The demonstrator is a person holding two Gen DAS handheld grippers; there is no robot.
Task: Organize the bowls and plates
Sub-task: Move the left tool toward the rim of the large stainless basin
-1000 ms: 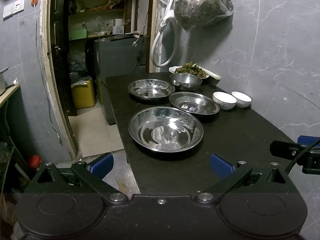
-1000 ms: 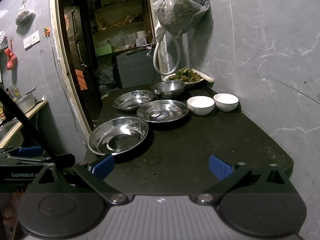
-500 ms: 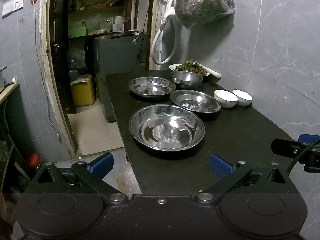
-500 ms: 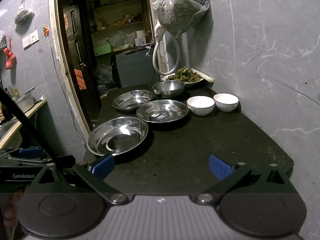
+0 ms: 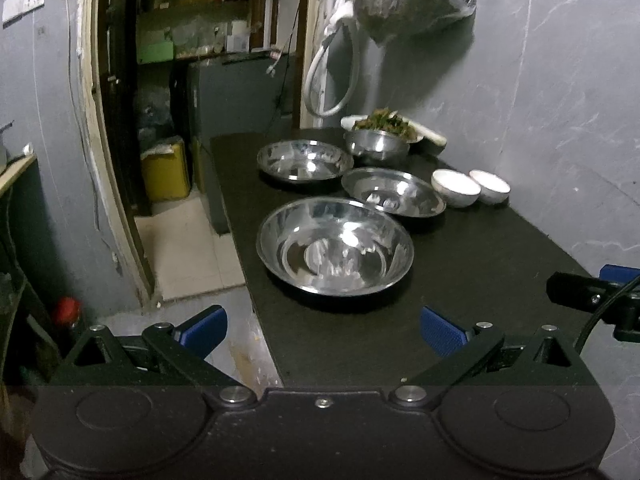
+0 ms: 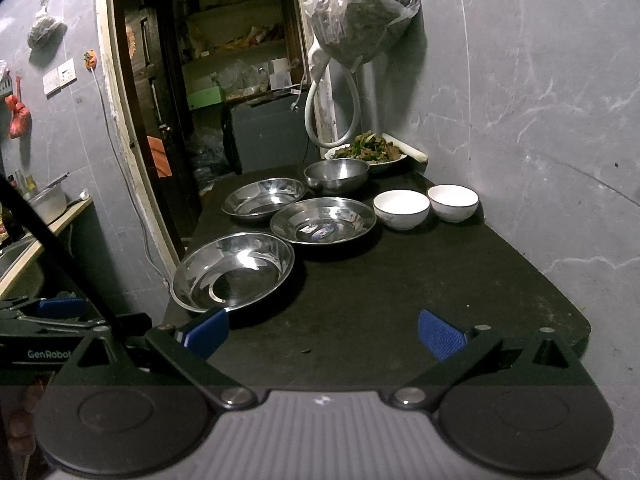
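Three shiny steel plates [image 5: 334, 249], two white bowls [image 6: 401, 208], all empty.

Only one piece of lettering could be read: "GenRobot", printed in pale letters on the black body of the left tongs [image 6: 60, 308], at the left edge of the right wrist view, its end cut off.

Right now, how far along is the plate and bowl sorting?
Nothing looks done: three steel plates, a steel bowl and two white bowls sit separately, unstacked. Nothing in hand: left gripper and right gripper are open, empty. All stacking remains.
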